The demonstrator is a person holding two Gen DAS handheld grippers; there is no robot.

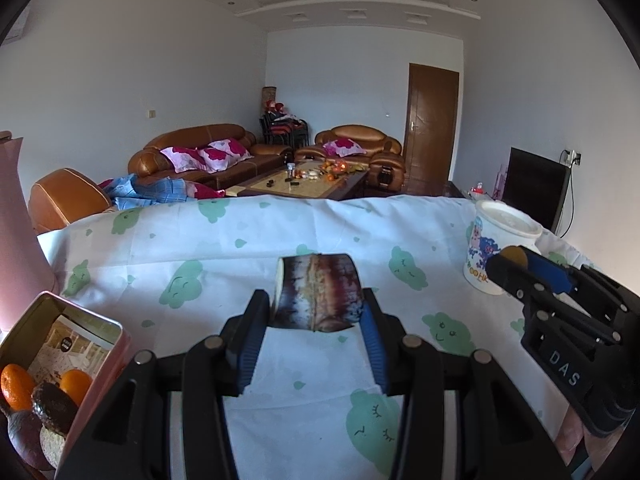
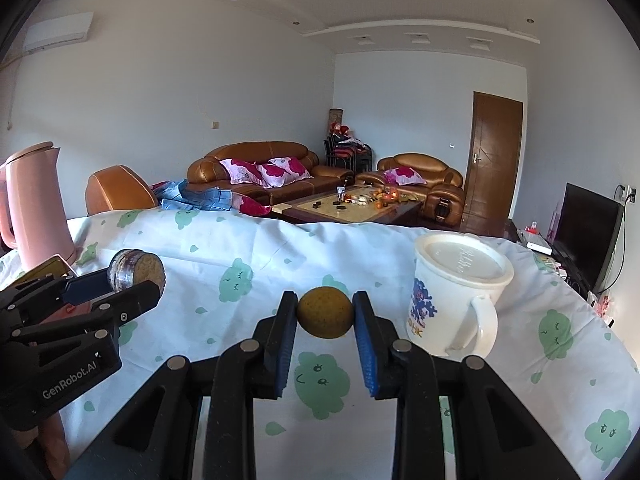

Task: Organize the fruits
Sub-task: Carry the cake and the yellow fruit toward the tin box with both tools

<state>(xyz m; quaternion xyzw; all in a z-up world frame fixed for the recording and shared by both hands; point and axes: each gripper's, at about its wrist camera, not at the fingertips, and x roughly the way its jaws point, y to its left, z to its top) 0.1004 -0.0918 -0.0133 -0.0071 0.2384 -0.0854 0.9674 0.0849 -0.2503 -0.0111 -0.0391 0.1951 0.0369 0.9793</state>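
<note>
Soft daylight, sharp centre, strong fisheye bending and dark vignetted corners.

left tongs point(image 1: 316, 312): black plastic frame, two angular arms, blue ribbed pads on the inner faces
right tongs point(image 2: 325, 312): same black build, blue ridged pads
fasteners: round silver pins at each linkage joint behind the pads
markings: white "DAS" on the side of the right tongs' body; white "GenRobot.AI" on the side of the left tongs' body

Pink kettle point(image 1: 16, 216) cut by left edge, tin box point(image 1: 60, 364) partly cropped, coffee-table items point(image 2: 360, 198) too small to identify, mug point(image 1: 496, 248) lettering half hidden.
</note>
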